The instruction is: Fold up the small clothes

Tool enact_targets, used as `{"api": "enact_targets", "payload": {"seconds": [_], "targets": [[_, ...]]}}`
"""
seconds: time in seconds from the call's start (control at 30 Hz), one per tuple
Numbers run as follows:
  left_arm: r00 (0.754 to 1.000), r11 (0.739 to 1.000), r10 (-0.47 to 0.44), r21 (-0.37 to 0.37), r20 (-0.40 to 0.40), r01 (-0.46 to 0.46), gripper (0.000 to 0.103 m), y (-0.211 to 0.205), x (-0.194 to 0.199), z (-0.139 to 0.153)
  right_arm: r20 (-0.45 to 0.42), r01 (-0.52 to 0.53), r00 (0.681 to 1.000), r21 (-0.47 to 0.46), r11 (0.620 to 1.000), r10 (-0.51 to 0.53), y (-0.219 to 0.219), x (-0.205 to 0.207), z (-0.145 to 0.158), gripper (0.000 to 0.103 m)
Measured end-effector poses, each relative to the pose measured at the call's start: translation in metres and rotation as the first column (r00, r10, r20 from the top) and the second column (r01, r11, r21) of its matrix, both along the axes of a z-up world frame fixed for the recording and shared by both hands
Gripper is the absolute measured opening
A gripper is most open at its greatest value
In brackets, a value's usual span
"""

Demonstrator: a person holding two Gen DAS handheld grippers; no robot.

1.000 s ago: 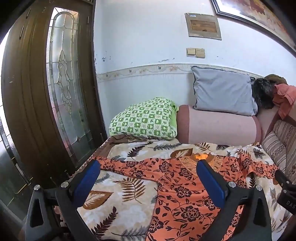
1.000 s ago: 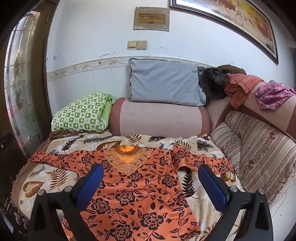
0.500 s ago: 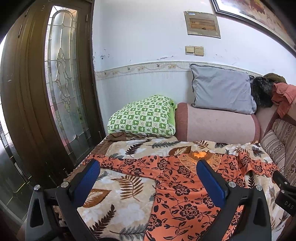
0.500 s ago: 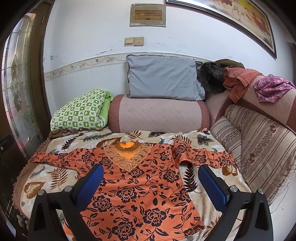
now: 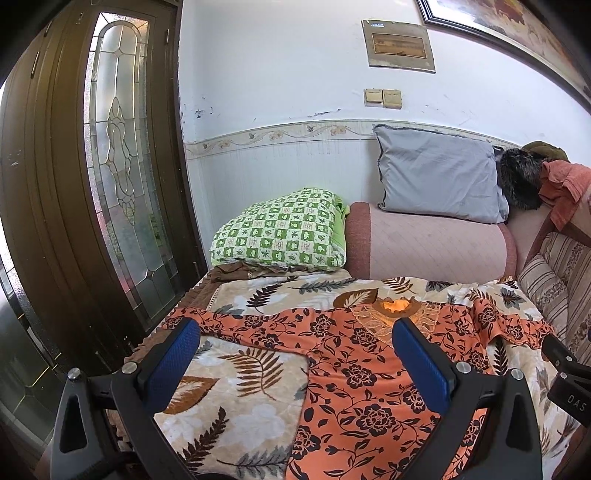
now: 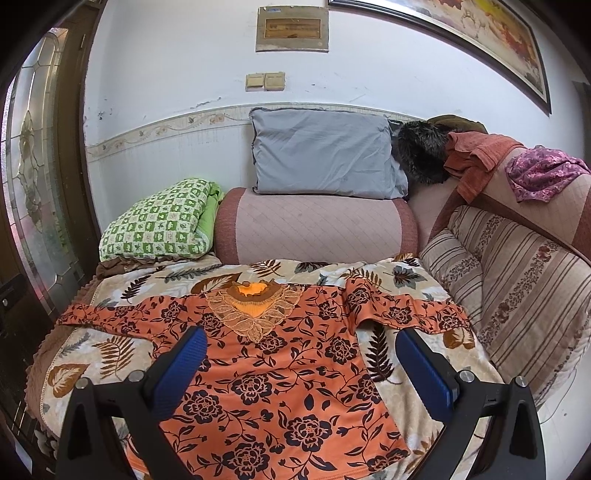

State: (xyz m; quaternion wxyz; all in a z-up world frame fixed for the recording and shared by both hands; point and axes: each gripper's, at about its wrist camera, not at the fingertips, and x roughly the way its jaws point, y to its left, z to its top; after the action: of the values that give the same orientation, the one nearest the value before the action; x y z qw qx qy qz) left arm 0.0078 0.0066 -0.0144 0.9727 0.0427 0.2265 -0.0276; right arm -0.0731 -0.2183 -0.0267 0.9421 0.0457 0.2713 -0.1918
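The orange floral top lies face up and spread flat on the leaf-print blanket that covers the sofa seat, its neckline with the lace yoke toward the bolster, both sleeves stretched out sideways and the hem nearest the cameras. It looks like a thin, limp knit — light, soft, probably a little slick against the plush blanket, so it should drag and bunch rather than hold a crease unless it is lifted clear. The sensible holds are a sleeve cuff or a hem corner, pinching a single layer at the edge; the lace yoke seems the one delicate part and is best left alone. The left gripper hangs above the top's left sleeve and the bare blanket beside it, jaws spread wide, holding nothing. The right gripper hovers over the body of the top, likewise wide apart and empty. The only legible writing is "DAS" on a black part at the right edge of the left view — the wall plaque is too small to read.
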Motion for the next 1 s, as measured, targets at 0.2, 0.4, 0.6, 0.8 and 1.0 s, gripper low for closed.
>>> {"api": "enact_targets", "payload": {"seconds": [0.2, 0.4, 0.6, 0.8, 1.0], "targets": [[1.0, 1.0, -0.002, -0.003, -0.004, 0.002, 0.103, 0.004, 0.002, -0.002, 0.0, -0.001, 1.0, -0.002, 1.0, 0.001, 0.0, 0.001, -0.001, 0.103], [1.0, 1.0, -0.003, -0.002, -0.005, 0.003, 0.103, 0.006, 0.004, -0.006, -0.003, -0.002, 1.0, -0.003, 1.0, 0.002, -0.001, 0.002, -0.003, 0.103], [1.0, 1.0, -0.003, 0.005, -0.01, 0.003, 0.103, 0.004, 0.008, -0.01, -0.007, 0.0, 1.0, -0.001, 1.0, 0.0, -0.001, 0.006, -0.004, 0.103], [1.0, 1.0, -0.005, 0.008, -0.019, 0.005, 0.103, 0.001, 0.014, -0.013, -0.017, 0.003, 1.0, 0.004, 1.0, -0.003, -0.005, 0.015, -0.009, 0.103], [1.0, 1.0, -0.004, 0.01, -0.027, 0.004, 0.103, 0.0, 0.019, -0.016, -0.021, 0.003, 1.0, 0.007, 1.0, -0.003, -0.006, 0.018, -0.01, 0.103]]}}
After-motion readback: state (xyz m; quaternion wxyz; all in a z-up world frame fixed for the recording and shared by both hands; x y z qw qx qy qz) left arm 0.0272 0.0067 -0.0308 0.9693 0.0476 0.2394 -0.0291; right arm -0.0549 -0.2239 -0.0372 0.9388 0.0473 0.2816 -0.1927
